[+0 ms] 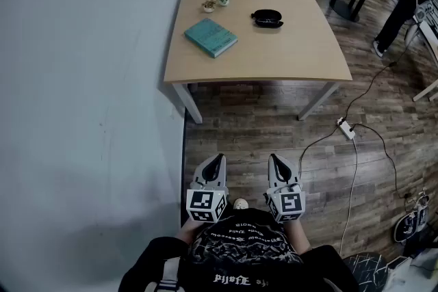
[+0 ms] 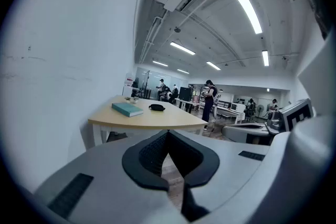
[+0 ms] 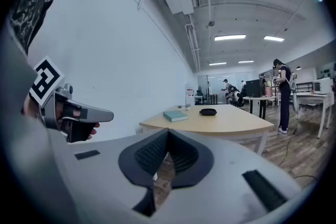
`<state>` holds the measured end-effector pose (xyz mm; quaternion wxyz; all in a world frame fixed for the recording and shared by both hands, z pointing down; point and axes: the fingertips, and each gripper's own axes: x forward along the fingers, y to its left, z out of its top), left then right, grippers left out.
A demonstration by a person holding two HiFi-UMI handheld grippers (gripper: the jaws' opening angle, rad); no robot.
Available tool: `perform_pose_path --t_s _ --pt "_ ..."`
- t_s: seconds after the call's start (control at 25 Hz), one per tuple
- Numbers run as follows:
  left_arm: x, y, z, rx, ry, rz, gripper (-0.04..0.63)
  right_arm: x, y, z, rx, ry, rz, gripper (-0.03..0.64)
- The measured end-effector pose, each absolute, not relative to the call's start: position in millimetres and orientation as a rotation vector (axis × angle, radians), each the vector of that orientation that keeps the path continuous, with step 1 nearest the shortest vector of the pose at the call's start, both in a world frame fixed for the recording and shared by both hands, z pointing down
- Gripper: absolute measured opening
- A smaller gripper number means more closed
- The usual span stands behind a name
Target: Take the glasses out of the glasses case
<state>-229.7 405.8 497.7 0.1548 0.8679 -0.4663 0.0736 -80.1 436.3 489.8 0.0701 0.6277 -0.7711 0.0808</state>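
A black glasses case (image 1: 267,19) lies closed on the far right part of a wooden table (image 1: 287,58). It shows small in the left gripper view as the case (image 2: 156,107) and in the right gripper view as the case (image 3: 208,111). My left gripper (image 1: 217,159) and right gripper (image 1: 274,158) are held side by side close to my body, well short of the table, over the wooden floor. Both are shut with nothing between the jaws. The glasses themselves are not visible.
A teal book (image 1: 211,37) lies on the table's left half, with two small potted plants (image 1: 215,3) behind it. A grey wall (image 1: 82,92) runs along the left. A power strip and cables (image 1: 345,128) lie on the floor at right. A person (image 1: 402,7) stands at the far right.
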Motion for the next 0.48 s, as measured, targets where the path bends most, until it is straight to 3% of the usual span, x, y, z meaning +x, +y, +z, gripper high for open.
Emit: perform_pose_path --t_s 0.48 --pt "-229.5 418.3 507.4 2.475 -1.297 0.259 0.005 -84.0 445.3 484.3 1.930 -2.323 0.266 0.005"
